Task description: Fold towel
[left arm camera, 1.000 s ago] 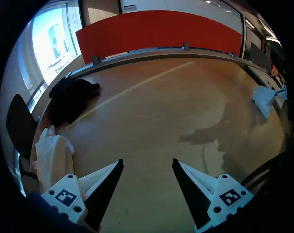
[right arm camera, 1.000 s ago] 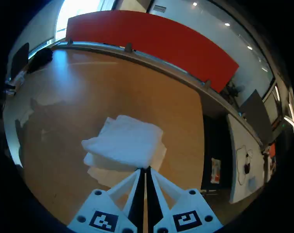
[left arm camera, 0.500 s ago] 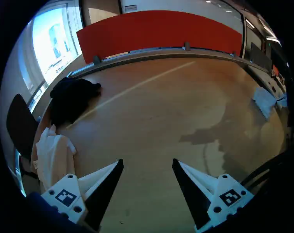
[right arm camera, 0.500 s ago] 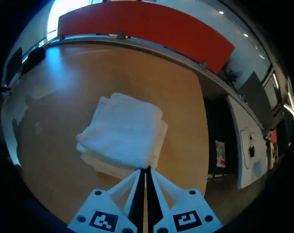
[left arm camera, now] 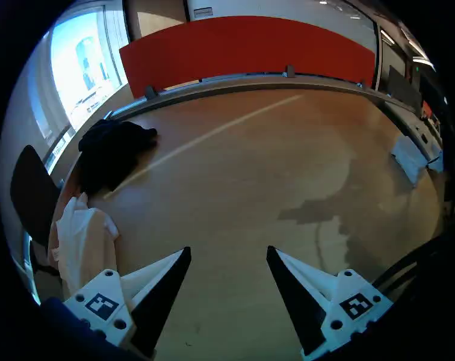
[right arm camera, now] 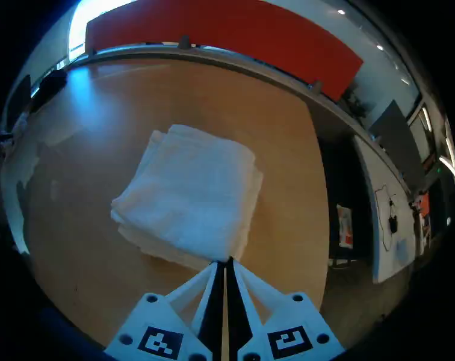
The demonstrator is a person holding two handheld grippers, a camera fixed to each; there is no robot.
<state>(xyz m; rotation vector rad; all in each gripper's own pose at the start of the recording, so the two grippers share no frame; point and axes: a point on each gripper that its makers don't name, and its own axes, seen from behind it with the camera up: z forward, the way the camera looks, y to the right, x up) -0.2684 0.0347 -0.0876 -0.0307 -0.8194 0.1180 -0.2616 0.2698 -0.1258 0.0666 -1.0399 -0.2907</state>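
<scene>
A white towel (right arm camera: 191, 192), folded into a thick square, lies flat on the wooden table (right arm camera: 107, 120). My right gripper (right arm camera: 225, 262) sits at the towel's near corner, its fingers pressed together on that corner. The same towel (left arm camera: 410, 157) appears small at the far right edge of the left gripper view. My left gripper (left arm camera: 229, 253) hovers open over bare table (left arm camera: 239, 180), with nothing between its fingers.
A black garment (left arm camera: 110, 153) lies at the table's left side, and a pale crumpled cloth (left arm camera: 83, 240) is nearer, beside a dark chair (left arm camera: 29, 195). A red partition (left arm camera: 245, 48) runs along the far edge. The table's right edge (right arm camera: 324, 198) drops off close to the towel.
The towel, held above the table a second ago, has come down and now lies flat. The right gripper stayed shut on its corner. The left gripper has not moved.
</scene>
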